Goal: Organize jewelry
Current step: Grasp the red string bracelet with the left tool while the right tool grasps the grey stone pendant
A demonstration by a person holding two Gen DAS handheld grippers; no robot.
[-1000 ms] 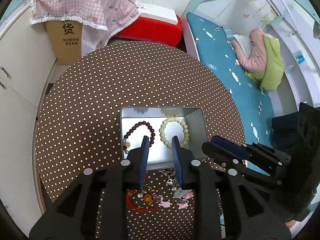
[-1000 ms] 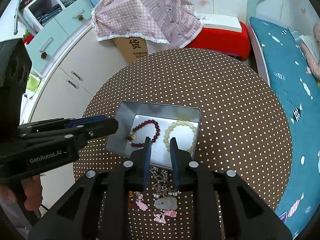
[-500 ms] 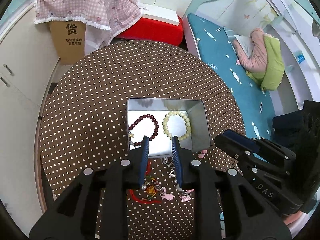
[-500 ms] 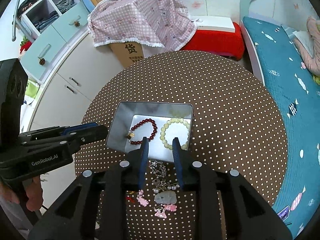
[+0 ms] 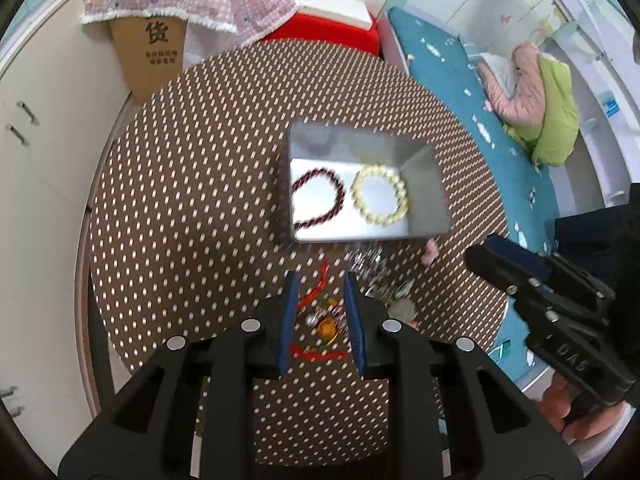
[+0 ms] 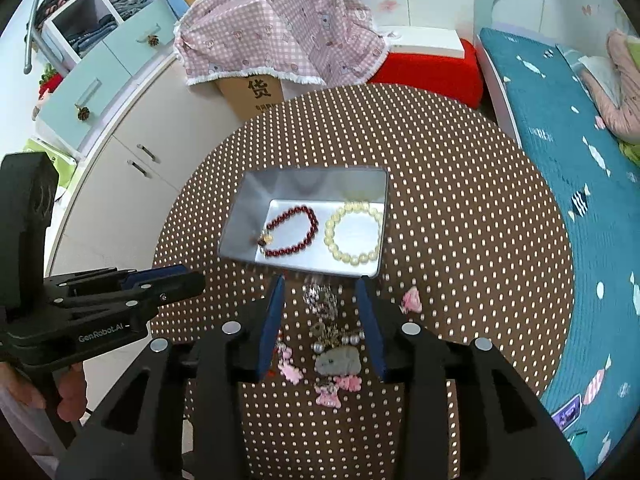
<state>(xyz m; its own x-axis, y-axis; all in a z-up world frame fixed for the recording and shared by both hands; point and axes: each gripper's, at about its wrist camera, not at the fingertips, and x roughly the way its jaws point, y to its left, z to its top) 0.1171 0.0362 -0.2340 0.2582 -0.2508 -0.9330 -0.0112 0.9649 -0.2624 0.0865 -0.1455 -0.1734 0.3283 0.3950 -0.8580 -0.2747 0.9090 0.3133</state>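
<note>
Polka-dotted brown cloth covers the round table (image 6: 460, 184), and on it sits the silver tin (image 6: 256, 204) with a dark red bead bracelet (image 6: 294, 232) and a pale yellow bead bracelet (image 6: 354, 236) already lying side by side inside. Just in front of the tin, loose pieces lie heaped together: a red cord bracelet (image 5: 320, 312), a tangle of silvery chain (image 6: 320, 300), a grey stone pendant (image 6: 338, 360) and pink charms (image 6: 328, 394). The left gripper (image 5: 320, 308) hangs over the red cord with its jaws narrowly parted, pinching nothing yet. The right gripper (image 6: 320, 312) has just been opening and stands spread over the chain and pendant, empty. Because the pieces overlap, closing here may snag a neighbour and drag it off the cloth, and the two grippers, working so near, could knock each other.
</note>
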